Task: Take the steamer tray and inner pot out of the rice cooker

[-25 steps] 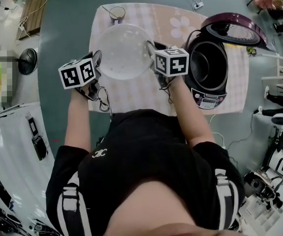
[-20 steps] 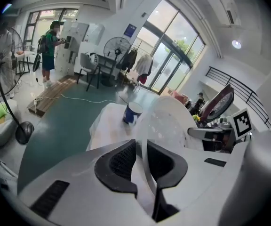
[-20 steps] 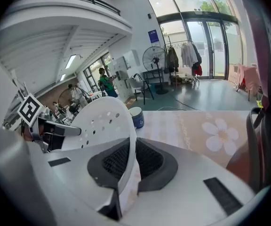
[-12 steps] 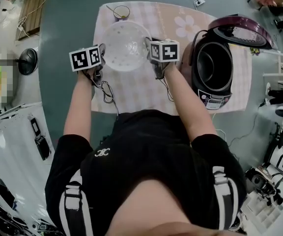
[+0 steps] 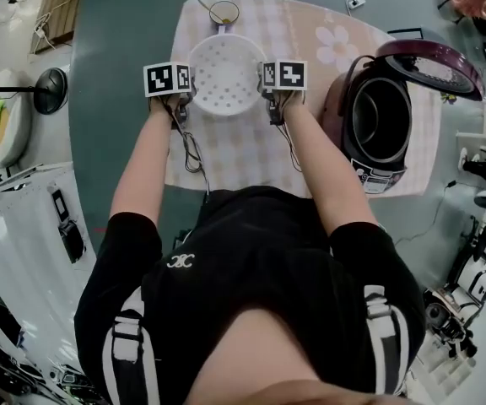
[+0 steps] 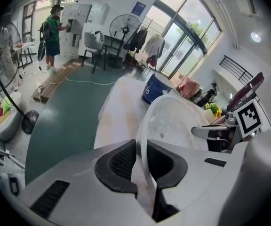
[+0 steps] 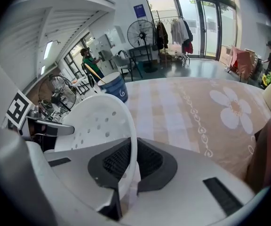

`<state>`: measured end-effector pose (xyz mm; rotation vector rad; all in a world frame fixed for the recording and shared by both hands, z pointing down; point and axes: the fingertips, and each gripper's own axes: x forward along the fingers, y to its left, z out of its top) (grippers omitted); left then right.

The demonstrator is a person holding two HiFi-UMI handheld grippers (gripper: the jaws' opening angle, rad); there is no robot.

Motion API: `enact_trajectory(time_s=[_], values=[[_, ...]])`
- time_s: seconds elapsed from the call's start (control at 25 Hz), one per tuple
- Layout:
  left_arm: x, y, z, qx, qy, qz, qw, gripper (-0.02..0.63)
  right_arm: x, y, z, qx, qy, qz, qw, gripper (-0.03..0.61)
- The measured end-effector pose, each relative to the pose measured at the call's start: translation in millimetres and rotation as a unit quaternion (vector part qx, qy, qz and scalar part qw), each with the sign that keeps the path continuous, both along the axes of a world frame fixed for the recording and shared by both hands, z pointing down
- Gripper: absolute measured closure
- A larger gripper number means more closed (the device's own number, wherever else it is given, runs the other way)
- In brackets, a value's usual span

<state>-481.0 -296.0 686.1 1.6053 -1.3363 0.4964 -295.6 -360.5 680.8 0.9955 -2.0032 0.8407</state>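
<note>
Left tongs (image 5: 187, 98) (image 6: 142, 149) are narrowed onto the left rim of the tray (image 5: 226, 74), pads pressing the thin white wall from both sides. Right tongs (image 5: 266, 93) (image 7: 133, 157) are likewise clamped on the opposite rim. Both point steeply down and inward, facing each other across the tray.

Tray: round, so no long axis. Open side up, perforated bottom down, roughly level in the head view. It is over the far left part of the desk (image 5: 251, 163), carried at two opposite points. Whether its bottom touches the checked cloth (image 5: 226, 154) cannot be told.

Surroundings: a cup (image 5: 224, 13) with a stick in it stands just beyond the tray, near the far edge. The cooker (image 5: 376, 175) stands to the right, apart from the tray, lid (image 5: 433, 62) raised and tipped back. Its well is dark; the pot (image 5: 378, 121) appears seated inside. Cables (image 5: 194, 150) trail from the tongs across the cloth toward the person.

Obstructions: the cup is the only item close to the tray; the cooker is clear of both tongs.
</note>
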Motion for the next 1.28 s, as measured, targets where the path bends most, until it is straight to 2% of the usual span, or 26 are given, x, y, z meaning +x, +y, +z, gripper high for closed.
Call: enact_trajectory(time_s=[0.2,0.32,0.4,0.48,0.56,0.68,0.8,0.92,1.04,1.12,1.28], values=[[2.5,0.6,24.1,-0.033,0.005,0.002,0.9994,0.572,1.9,2.3,21.6,-0.023,0.020,0.000,1.000,0.557],[7.4,-0.7,28.2,-0.032,0.011,0.011,0.9994,0.561,2.2,6.4,28.3,-0.029,0.017,-0.014,0.999,0.555],[10.2,-3.3,23.9,-0.019,0.020,0.010,0.9996,0.500,-0.4,7.2,25.8,-0.024,0.002,-0.017,1.000,0.554],[9.2,-6.3,16.5,-0.006,0.018,0.003,0.9998,0.420,-3.6,5.4,18.9,-0.012,-0.013,-0.018,1.000,0.462],[5.4,-7.6,7.5,0.007,-0.001,-0.004,1.0000,0.414,-2.9,0.7,9.0,0.008,-0.019,-0.014,1.000,0.456],[-5.0,-7.0,-12.3,0.034,-0.050,-0.013,0.9981,0.416,1.3,-6.7,-13.9,0.053,-0.019,-0.007,0.998,0.456],[-11.4,-5.6,-44.4,0.082,-0.090,-0.023,0.9923,0.416,3.4,-9.4,-45.4,0.106,-0.039,-0.001,0.994,0.456],[-8.0,-6.0,-93.1,0.166,-0.125,-0.028,0.9777,0.430,6.4,-10.1,-95.7,0.182,-0.074,0.009,0.980,0.457],[2.3,0.3,-152.4,0.261,-0.160,-0.031,0.9515,0.440,12.4,-3.2,-156.8,0.269,-0.091,0.004,0.959,0.457],[10.4,10.7,-189.1,0.309,-0.178,-0.032,0.9338,0.442,14.4,6.7,-202.4,0.329,-0.098,-0.011,0.939,0.457],[27.8,34.4,-252.0,0.377,-0.204,-0.033,0.9028,0.454,25.6,33.1,-286.2,0.427,-0.123,-0.015,0.896,0.457]])
